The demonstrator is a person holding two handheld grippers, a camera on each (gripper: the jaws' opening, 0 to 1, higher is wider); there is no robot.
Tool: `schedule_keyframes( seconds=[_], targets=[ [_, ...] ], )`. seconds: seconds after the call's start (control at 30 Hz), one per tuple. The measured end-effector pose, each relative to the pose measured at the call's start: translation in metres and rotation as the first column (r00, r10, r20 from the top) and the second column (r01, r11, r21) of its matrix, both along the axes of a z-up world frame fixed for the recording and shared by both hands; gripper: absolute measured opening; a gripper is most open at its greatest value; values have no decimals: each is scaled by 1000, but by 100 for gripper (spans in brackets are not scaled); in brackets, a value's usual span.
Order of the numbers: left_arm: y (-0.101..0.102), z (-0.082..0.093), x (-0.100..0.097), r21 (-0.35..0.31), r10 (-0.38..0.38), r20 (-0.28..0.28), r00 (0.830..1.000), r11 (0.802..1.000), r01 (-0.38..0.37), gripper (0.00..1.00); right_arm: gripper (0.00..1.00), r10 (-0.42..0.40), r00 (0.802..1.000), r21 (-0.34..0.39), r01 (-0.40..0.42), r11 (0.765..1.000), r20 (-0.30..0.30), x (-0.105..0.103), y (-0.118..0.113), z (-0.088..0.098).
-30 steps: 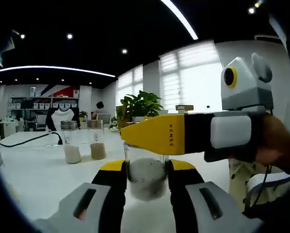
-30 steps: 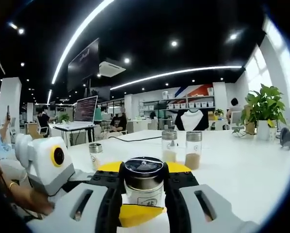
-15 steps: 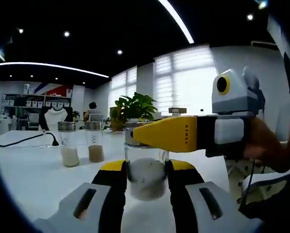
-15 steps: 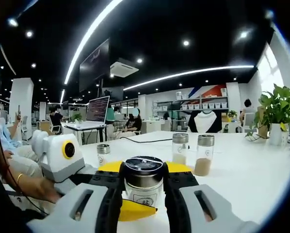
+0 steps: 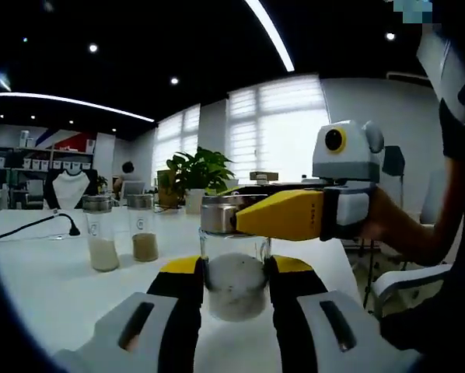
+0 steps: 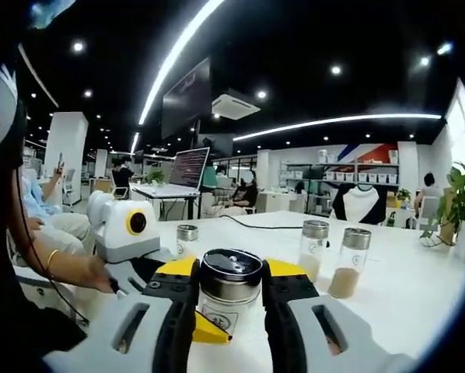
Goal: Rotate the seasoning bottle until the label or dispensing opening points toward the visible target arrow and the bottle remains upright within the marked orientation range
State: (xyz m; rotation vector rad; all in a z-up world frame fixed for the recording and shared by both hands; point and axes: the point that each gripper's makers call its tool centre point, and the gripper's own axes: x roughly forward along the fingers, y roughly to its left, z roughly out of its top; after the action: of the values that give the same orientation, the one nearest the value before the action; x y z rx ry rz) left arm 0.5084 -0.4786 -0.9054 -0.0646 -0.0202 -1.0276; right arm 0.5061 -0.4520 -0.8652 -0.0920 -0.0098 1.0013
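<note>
Both grippers hold one upright bottle [image 5: 233, 281] on the table [image 5: 54, 295]: left gripper [image 5: 234, 281] clamped on its glass body w/ grey powder, right gripper [image 6: 230, 286] clamped at the lid [image 6: 231, 266]. Vs 1 s ago, right gripper has swung further right round the bottle. Two jars [image 5: 100, 233] w/ pale & tan powder stand far left.

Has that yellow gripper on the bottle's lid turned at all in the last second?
Yes. The right gripper swung its rear away from the window blinds, twisting the bottle.
</note>
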Motion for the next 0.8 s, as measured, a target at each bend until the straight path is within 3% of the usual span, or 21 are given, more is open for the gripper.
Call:
schedule_keyframes(
  seconds=[0.1,0.47,0.63,0.7,0.8],
  targets=[
    [2,-1,1,-11,-10,-14,1000,1000,10,35,30,16,1000,7,-16,1000,-17,2,2,-2],
    [5,-1,2,17,-31,12,999,999,31,35,30,52,997,48,-49,998,-62,5,4,-2],
    [6,0,4,15,-19,15,1000,1000,19,35,29,26,997,43,-23,999,-67,7,7,-2],
    [8,-3,8,21,5,4,1000,1000,-5,35,29,-31,995,7,32,999,-92,12,7,-8],
    [11,-8,12,50,41,5,999,998,-42,35,29,-54,996,-19,53,998,-70,14,13,-11]
  ],
)
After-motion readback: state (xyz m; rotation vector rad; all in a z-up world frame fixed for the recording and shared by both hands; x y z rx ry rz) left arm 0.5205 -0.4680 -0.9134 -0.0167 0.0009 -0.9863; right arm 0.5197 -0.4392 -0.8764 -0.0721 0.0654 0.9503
